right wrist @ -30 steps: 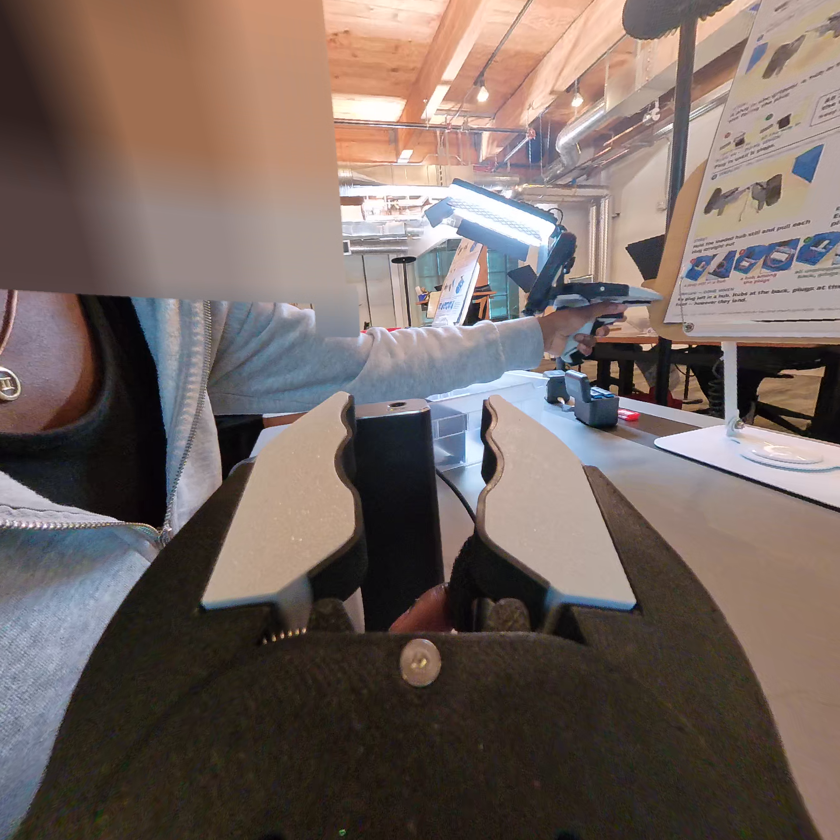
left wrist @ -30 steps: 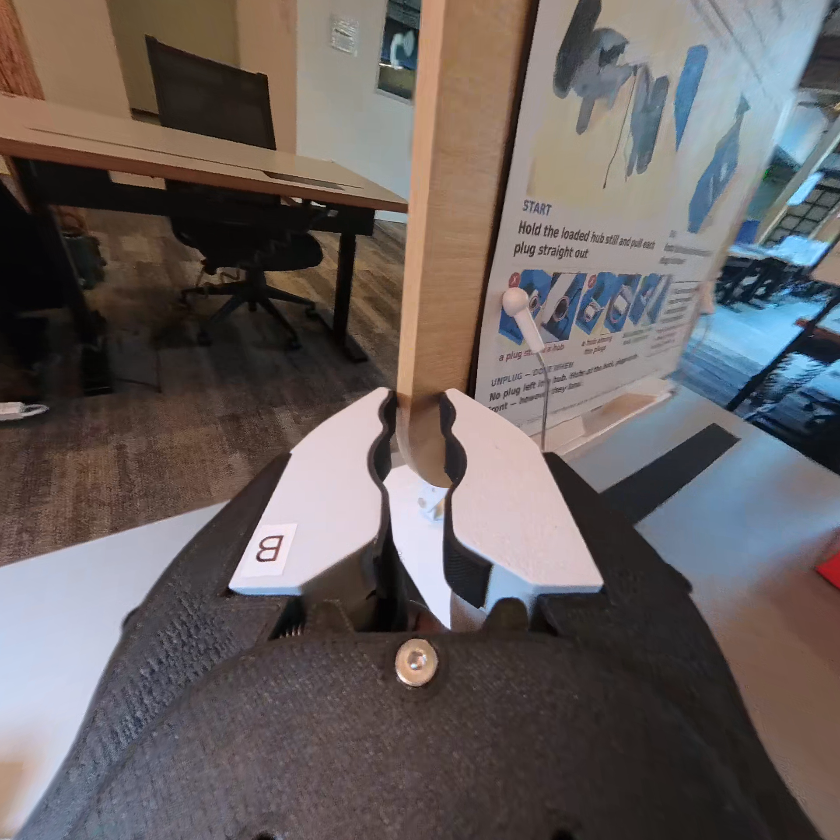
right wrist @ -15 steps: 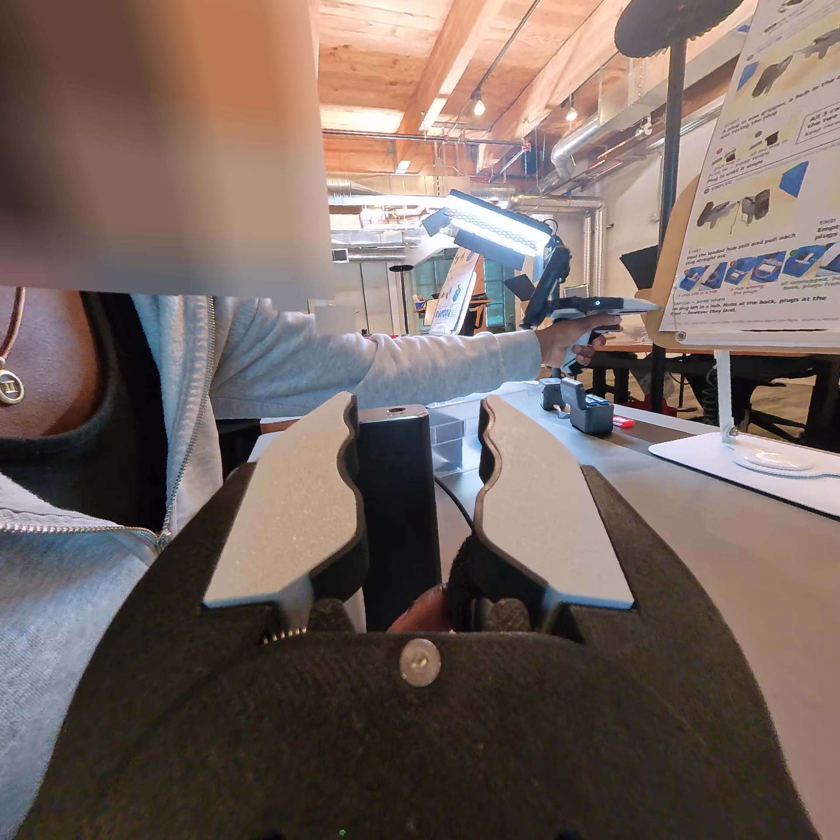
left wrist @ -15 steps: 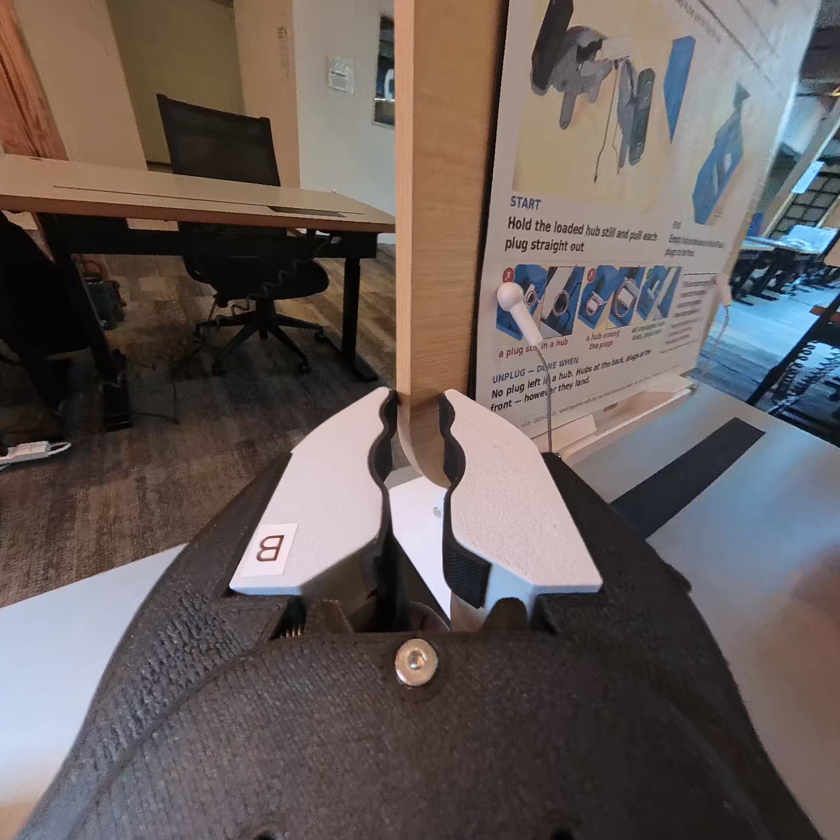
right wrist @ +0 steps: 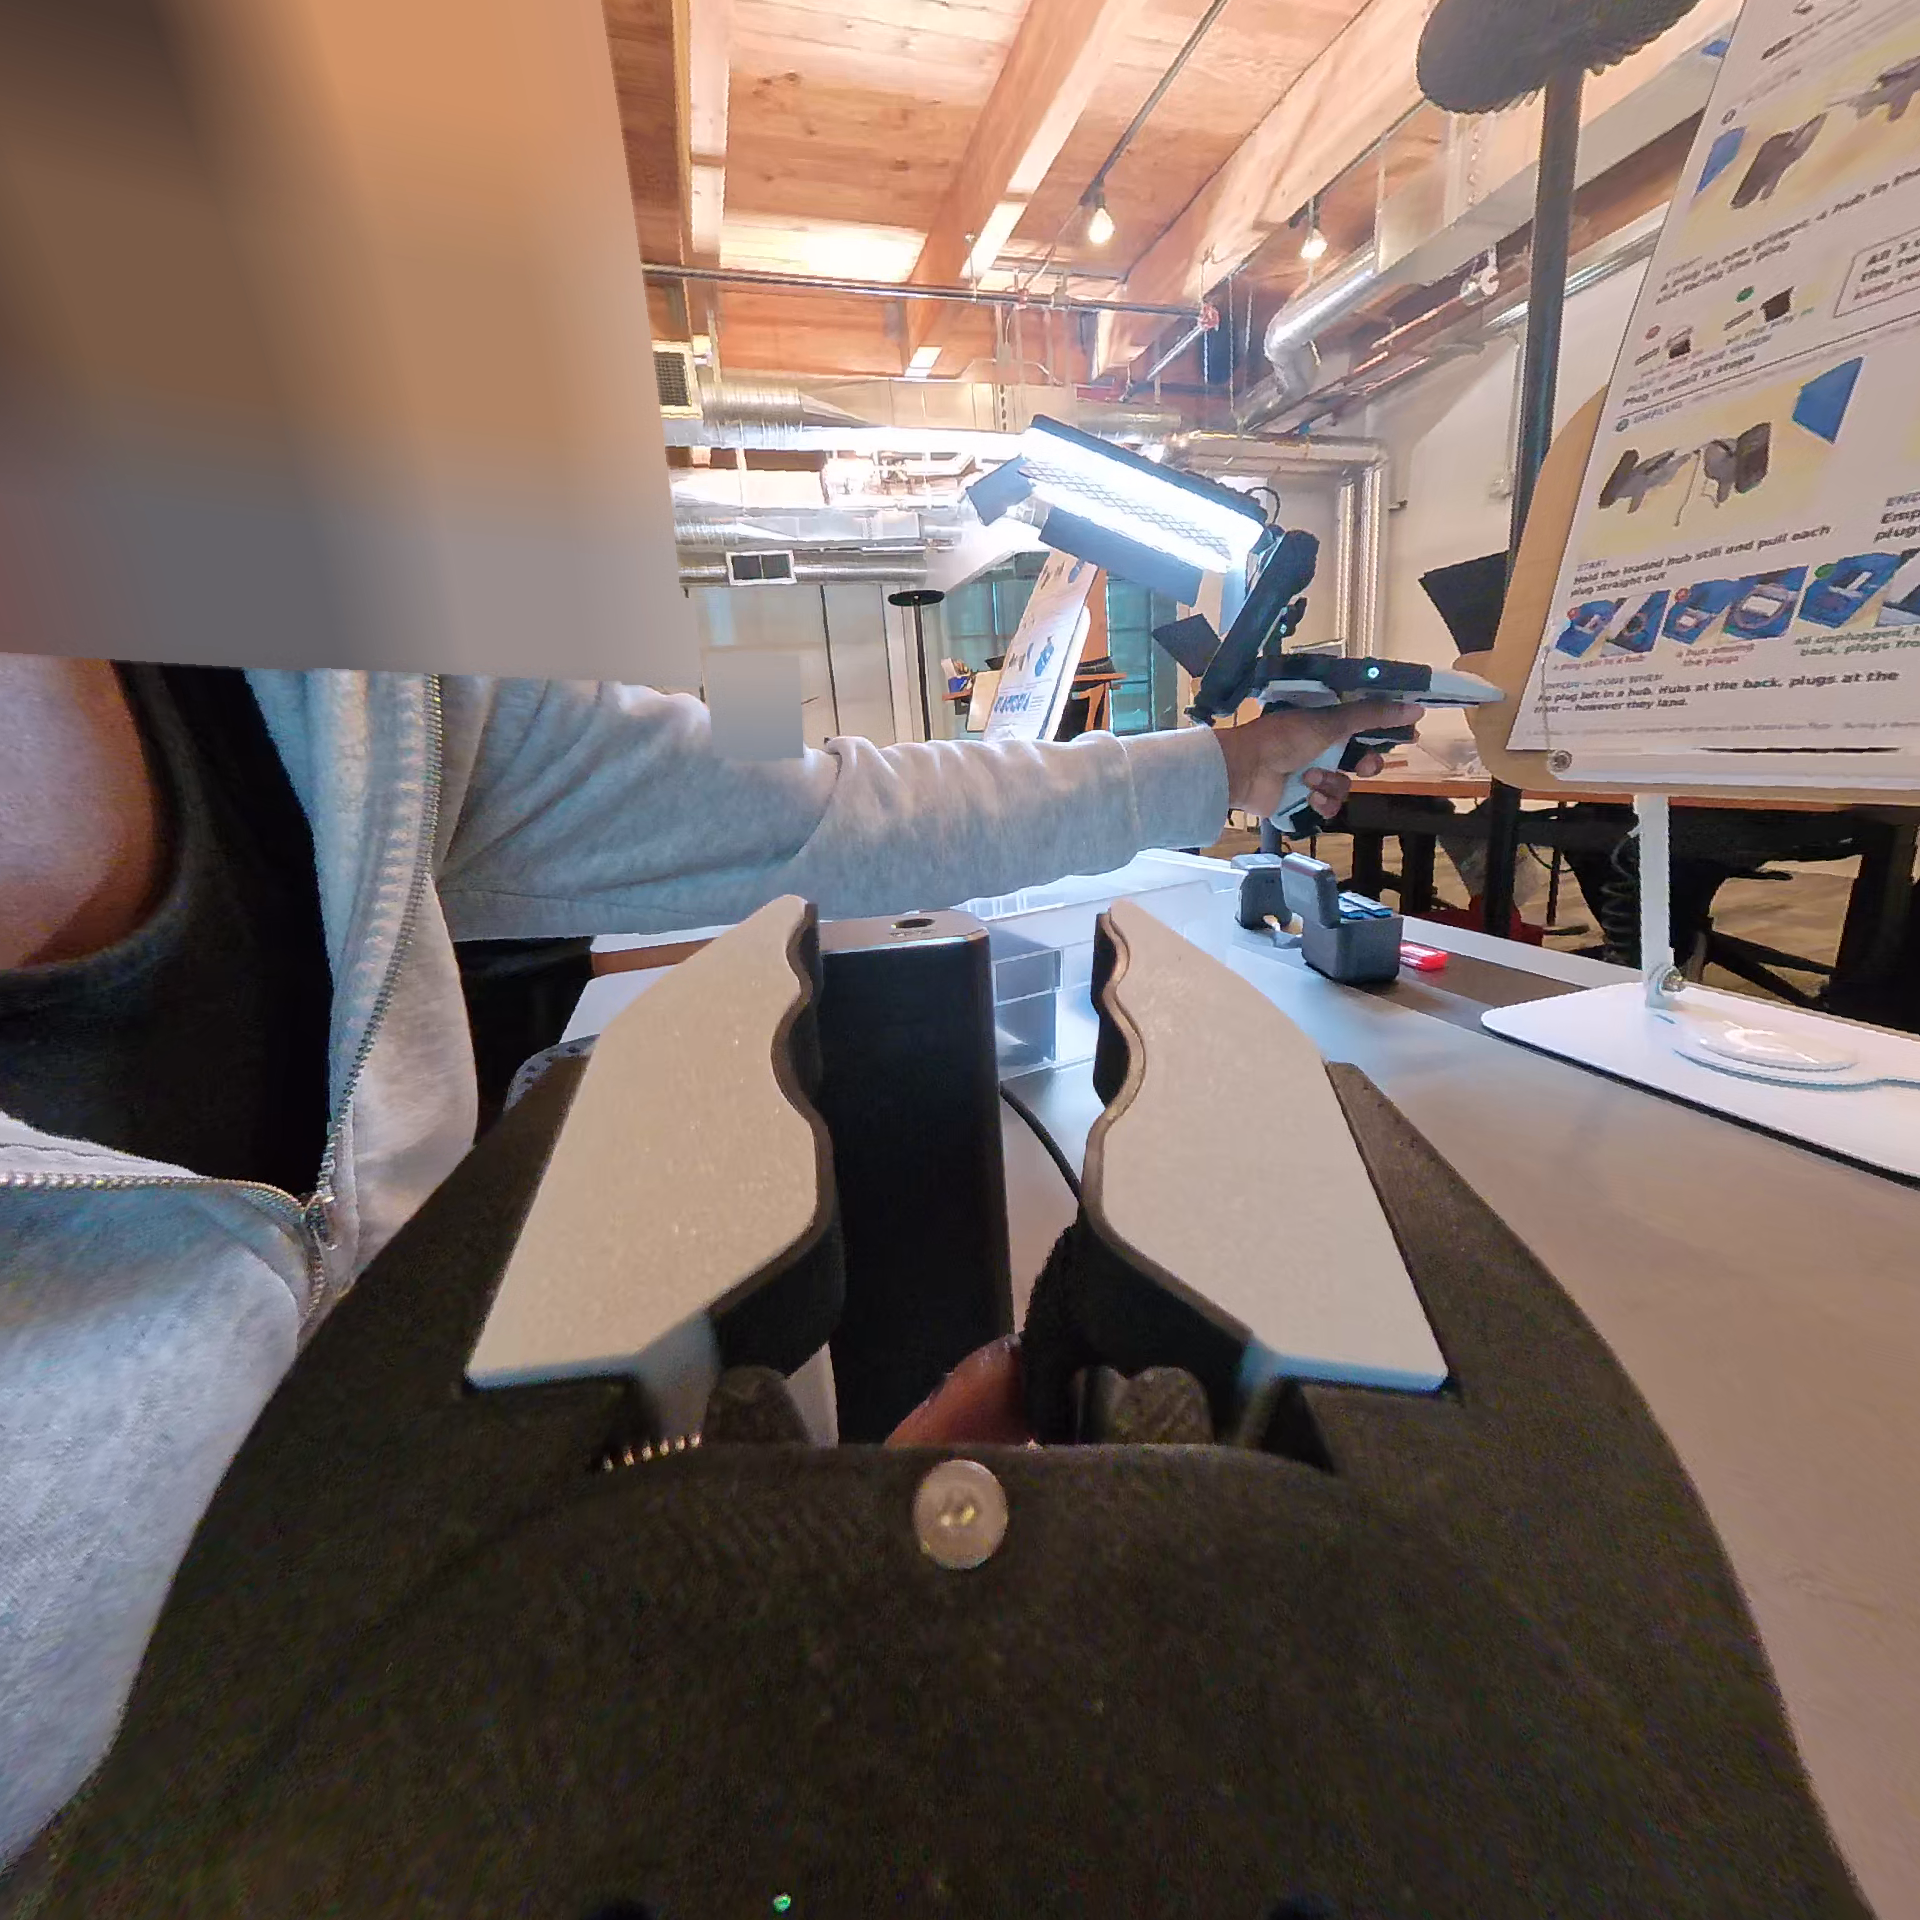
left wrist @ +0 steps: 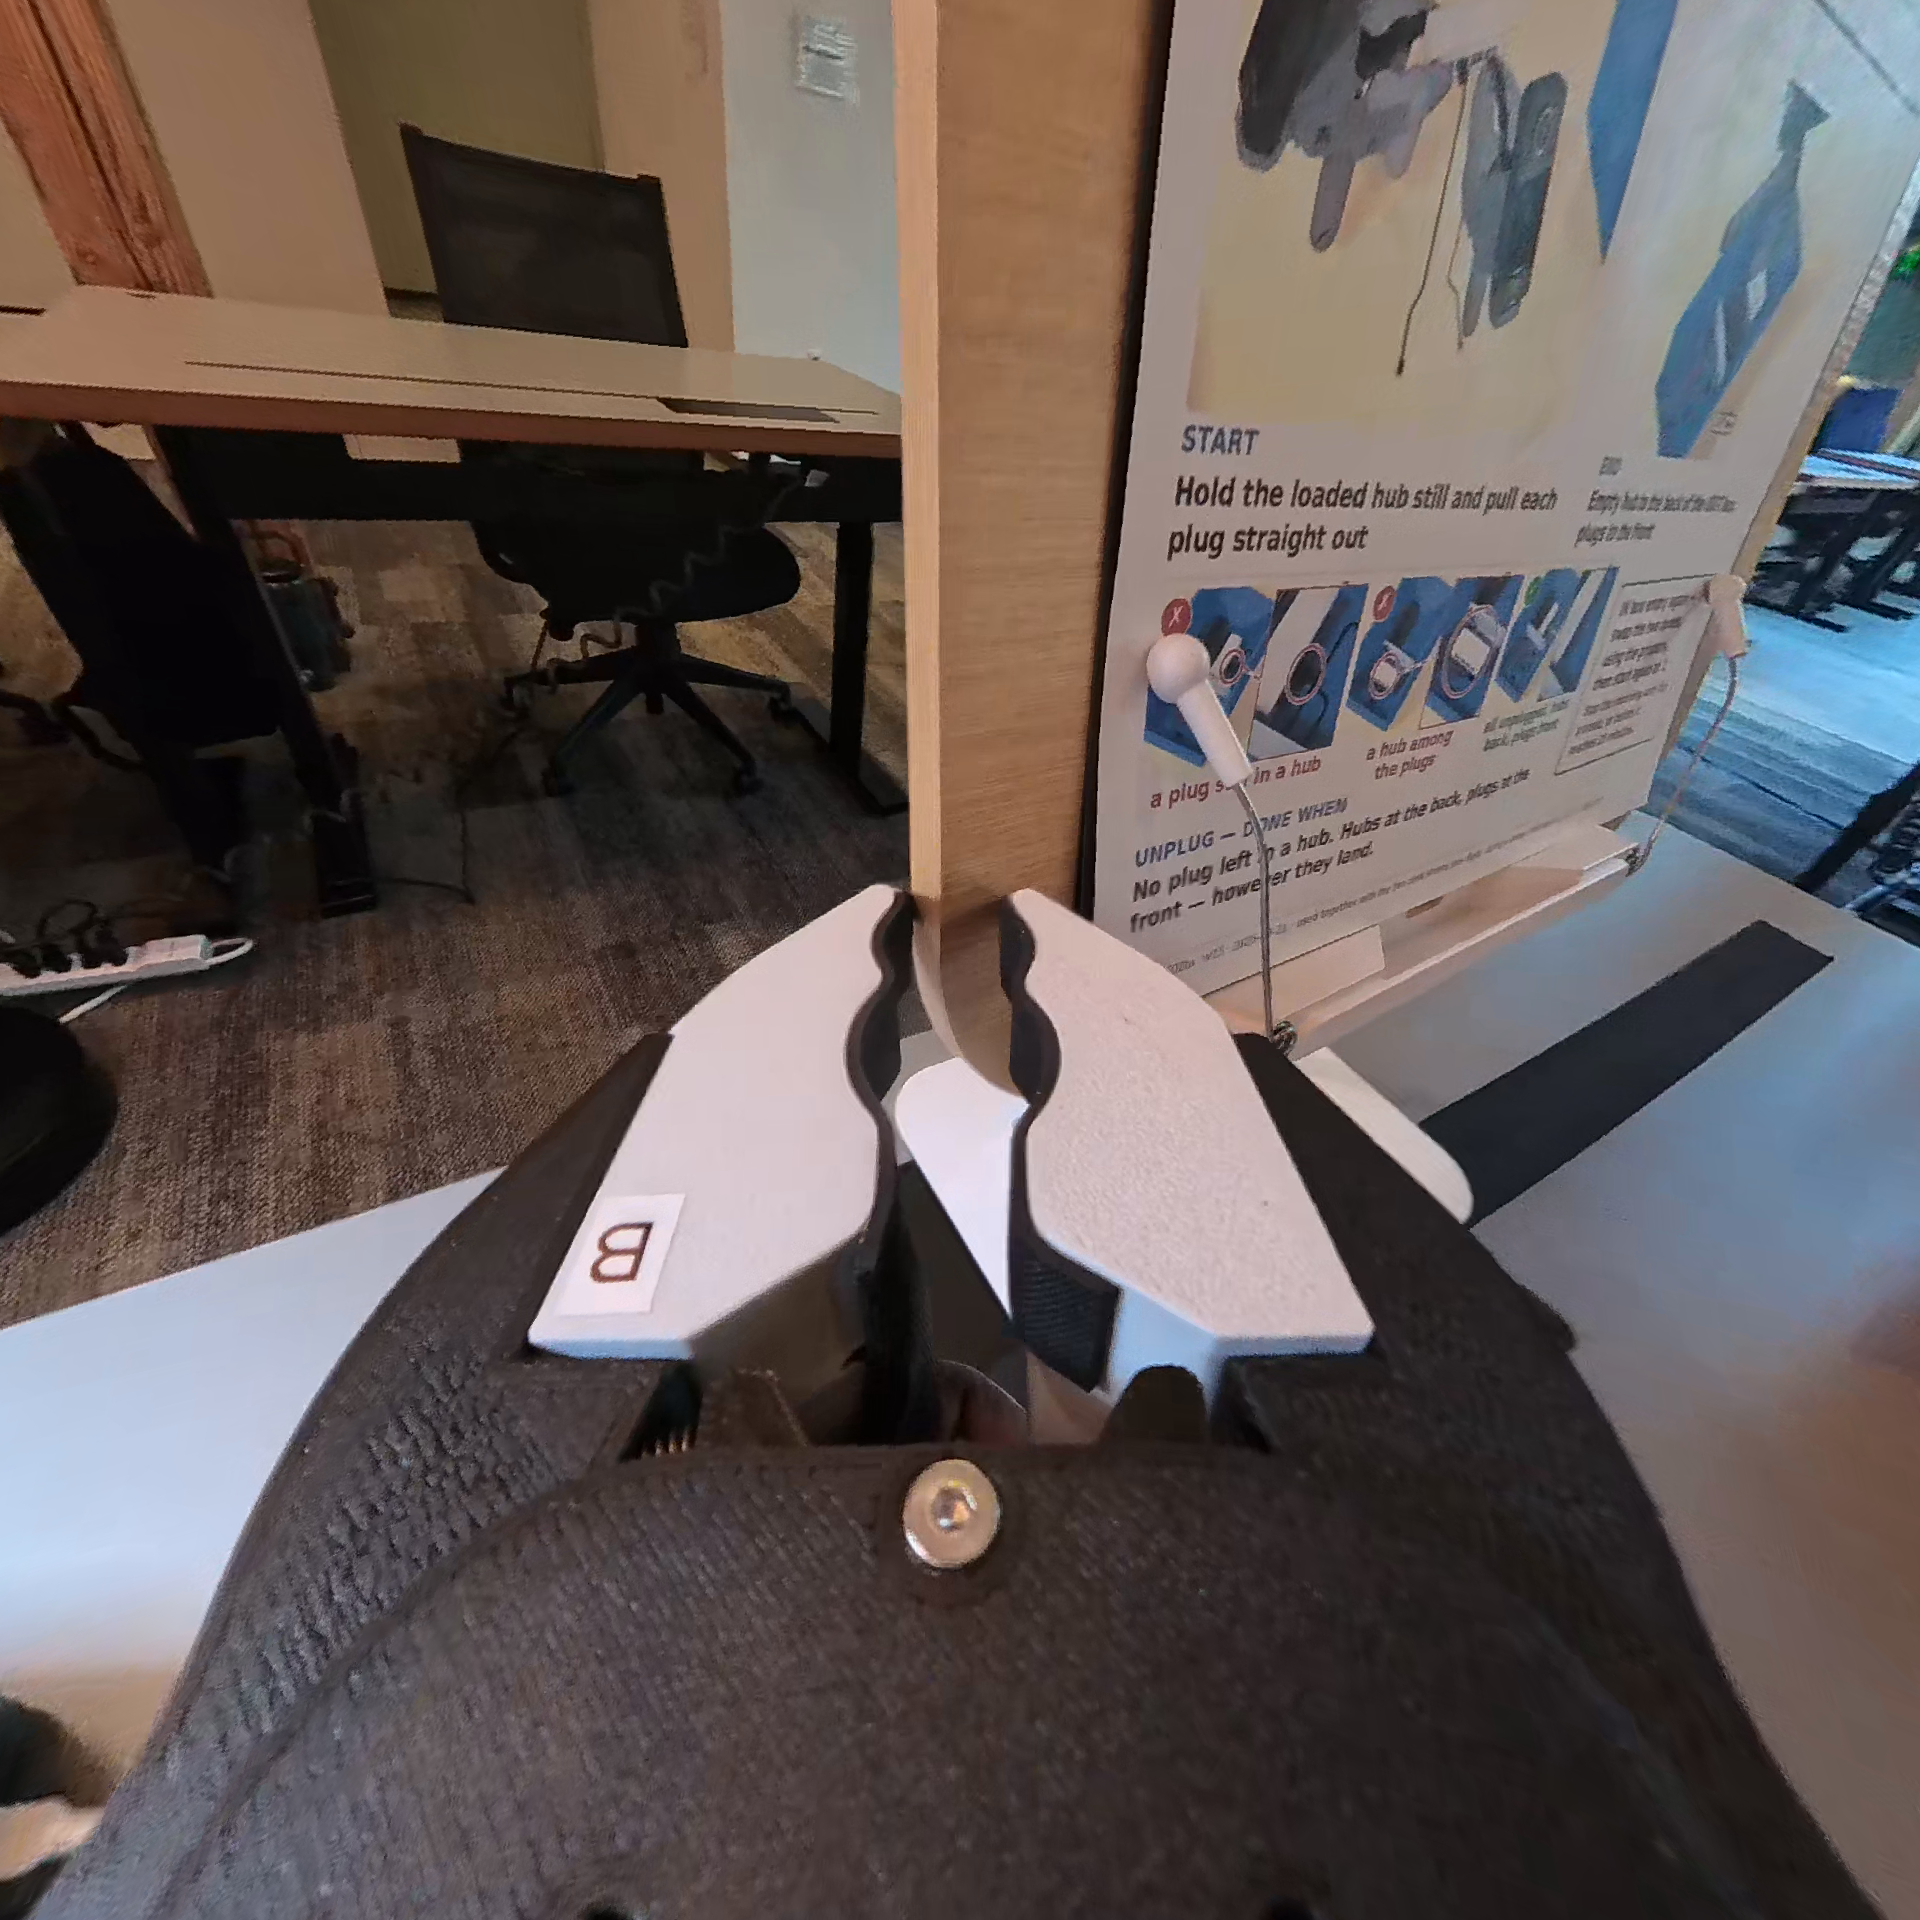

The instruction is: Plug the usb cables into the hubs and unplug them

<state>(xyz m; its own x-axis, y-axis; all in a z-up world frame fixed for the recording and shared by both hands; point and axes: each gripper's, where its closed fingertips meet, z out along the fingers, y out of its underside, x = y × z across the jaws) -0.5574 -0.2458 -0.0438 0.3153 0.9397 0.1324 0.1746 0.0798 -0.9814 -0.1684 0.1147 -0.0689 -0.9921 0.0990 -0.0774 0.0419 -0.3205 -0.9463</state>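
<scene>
Grey table (right wrist: pixel 1558 1299), black block (right wrist: pixel 909 1143), pale wooden board (left wrist: pixel 1023 468), grey-brown mottled carpet (left wrist: pixel 364 987).

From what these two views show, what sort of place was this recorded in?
Probably an open-plan office or lab workspace: desk with a black office chair on carpet, exposed wood-beam ceiling with ducts, and an instruction poster on the grey worktable.

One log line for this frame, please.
left gripper: at instruction board's lower corner, grip unclear | right gripper: open around upright black block | plugging: not under way
</scene>
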